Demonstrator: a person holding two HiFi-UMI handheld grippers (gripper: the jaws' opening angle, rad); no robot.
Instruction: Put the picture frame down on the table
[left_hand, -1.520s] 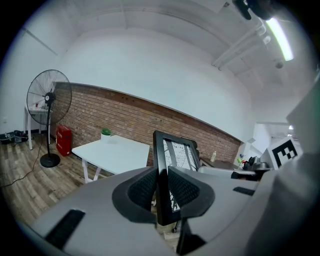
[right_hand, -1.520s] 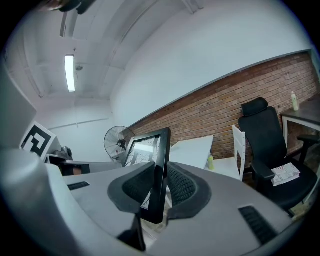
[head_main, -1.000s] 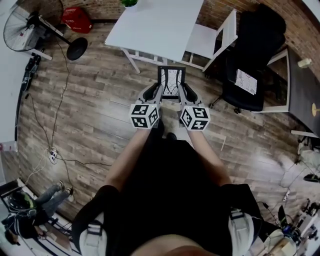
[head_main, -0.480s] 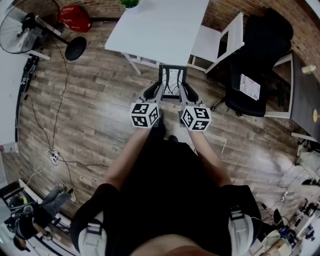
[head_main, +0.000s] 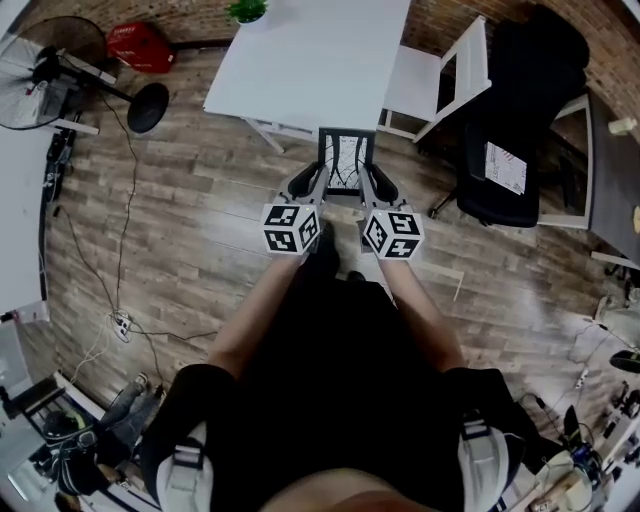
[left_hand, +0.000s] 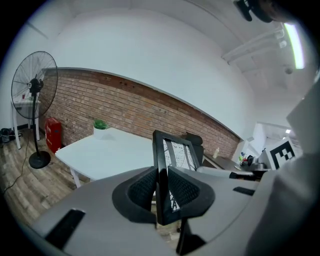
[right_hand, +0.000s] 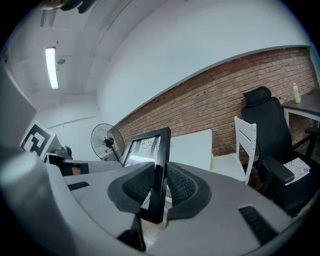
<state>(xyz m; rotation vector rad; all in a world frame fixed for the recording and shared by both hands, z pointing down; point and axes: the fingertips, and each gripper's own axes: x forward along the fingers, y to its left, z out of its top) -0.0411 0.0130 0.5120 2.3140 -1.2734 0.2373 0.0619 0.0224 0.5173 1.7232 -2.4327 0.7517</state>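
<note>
A black picture frame (head_main: 346, 163) with a white print hangs in the air just short of the white table (head_main: 305, 62). My left gripper (head_main: 311, 184) is shut on its left side bar and my right gripper (head_main: 374, 184) is shut on its right side bar. The left gripper view shows the frame (left_hand: 171, 170) edge-on between the ribbed pads, with the table (left_hand: 107, 154) beyond it. The right gripper view shows the frame (right_hand: 154, 167) pinched the same way, upright, with the table (right_hand: 192, 145) behind.
A small green plant (head_main: 246, 11) stands on the table's far left corner. A white chair (head_main: 440, 70) is beside the table on the right, then a black office chair (head_main: 520, 110). A floor fan (head_main: 70, 60) and a red object (head_main: 140, 45) are at the left.
The view has shifted a little toward the table; the frame stays held between both grippers in the same pose.
</note>
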